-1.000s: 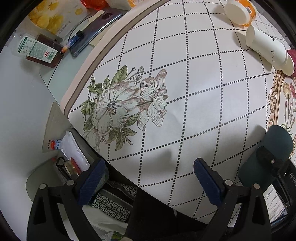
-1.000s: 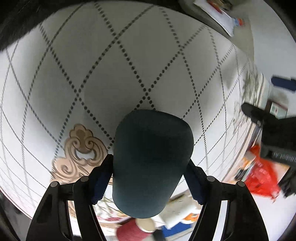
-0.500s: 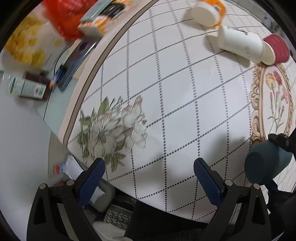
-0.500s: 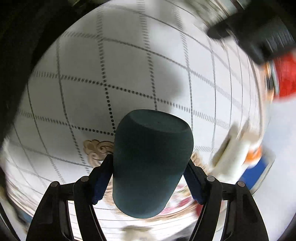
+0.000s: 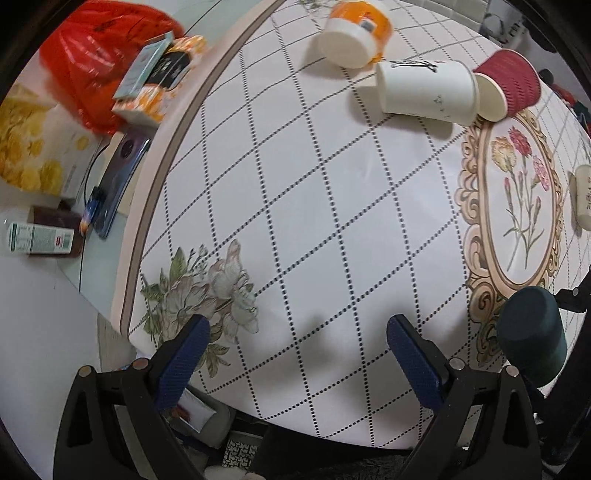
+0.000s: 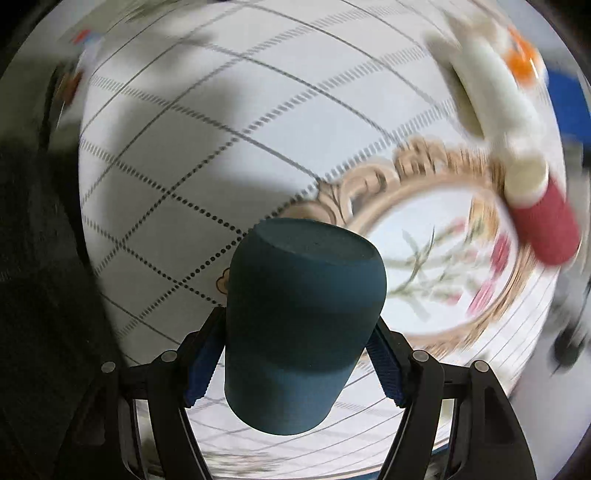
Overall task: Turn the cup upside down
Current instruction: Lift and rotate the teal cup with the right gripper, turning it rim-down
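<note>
A dark teal cup (image 6: 303,325) is clamped between the blue pads of my right gripper (image 6: 295,369), its closed base pointing away from the camera, above the patterned tablecloth. In the left wrist view the same cup (image 5: 532,336) shows at the far right, base up and tilted, held over the ornate oval print. My left gripper (image 5: 295,354) is open and empty over the near edge of the table, next to the printed flowers.
A white paper cup (image 5: 424,90), a red ribbed cup (image 5: 511,83) and an orange-and-white tub (image 5: 354,33) lie on their sides at the far side of the table (image 5: 332,203). Another pale cup (image 5: 583,195) sits at the right edge. A phone, bottle and red bag lie left of the table.
My right gripper has swung and rotated with the teal cup, now over the ornate oval print; its view is motion-blurred. My left gripper's view shifted so more of the far table shows.
</note>
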